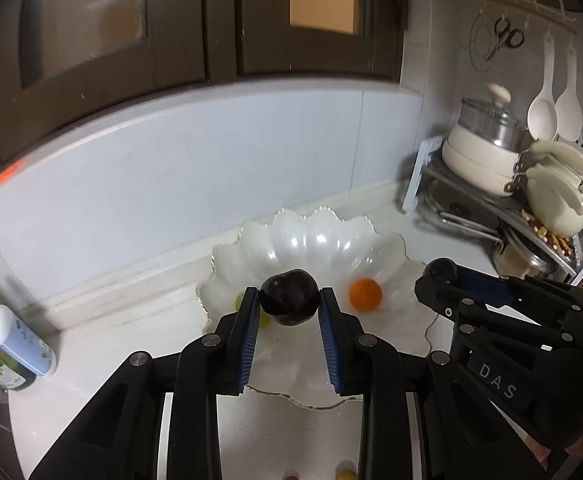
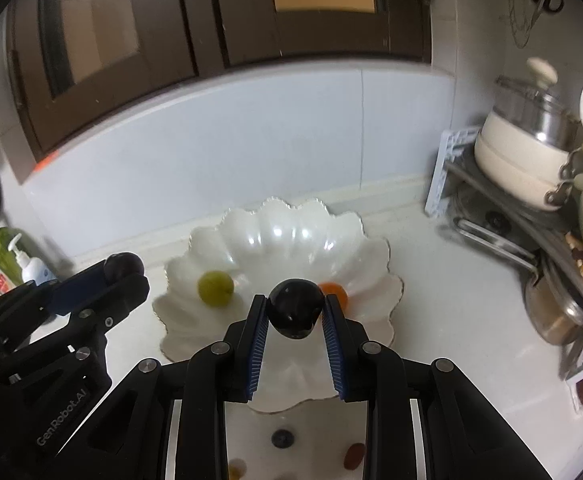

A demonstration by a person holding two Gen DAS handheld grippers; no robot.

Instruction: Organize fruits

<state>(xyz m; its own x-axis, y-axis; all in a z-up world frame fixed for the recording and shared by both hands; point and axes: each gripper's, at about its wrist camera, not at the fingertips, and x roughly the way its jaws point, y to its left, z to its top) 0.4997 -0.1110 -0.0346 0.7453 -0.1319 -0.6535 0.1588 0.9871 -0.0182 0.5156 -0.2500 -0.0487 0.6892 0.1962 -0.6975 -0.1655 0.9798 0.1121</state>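
Left gripper is clamped on a dark plum above the scalloped bowl. Only the right view shows the whole green fruit inside; the orange one hides behind the right gripper, gripping another plum.

Dark plums over white bowl
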